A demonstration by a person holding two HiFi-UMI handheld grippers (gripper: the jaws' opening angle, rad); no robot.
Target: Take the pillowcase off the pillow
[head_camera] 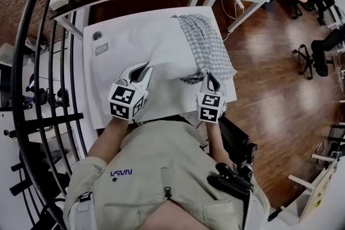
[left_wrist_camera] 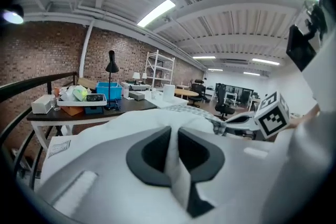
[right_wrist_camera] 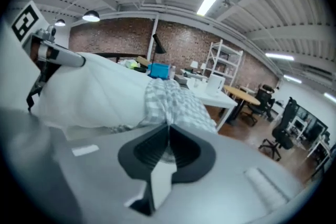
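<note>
At the left, near the table's front edge, the left gripper is pressed together on a fold of the white pillow. In its own view a strip of white cloth is seen pinched between the dark pads. The pillow is laid across the middle of the table, and most of its white body is already bared.

Toward the table's right edge, the grey-checked pillowcase is bunched over the pillow's right end and runs from the far right corner to the near one. Its near end is pinched in the right gripper, whose jaws are closed on the checked cloth.

The step in hand is judged to be the pull itself: the pillow is anchored on one side and the case is gripped on the other, with the stripping well advanced but not finished.

For the next move, the left grip should be kept firm while the case is drawn rightward, off the pillow's end and past the right edge. Whether any pillow fabric is caught with the case in the right jaws cannot be told.
</note>
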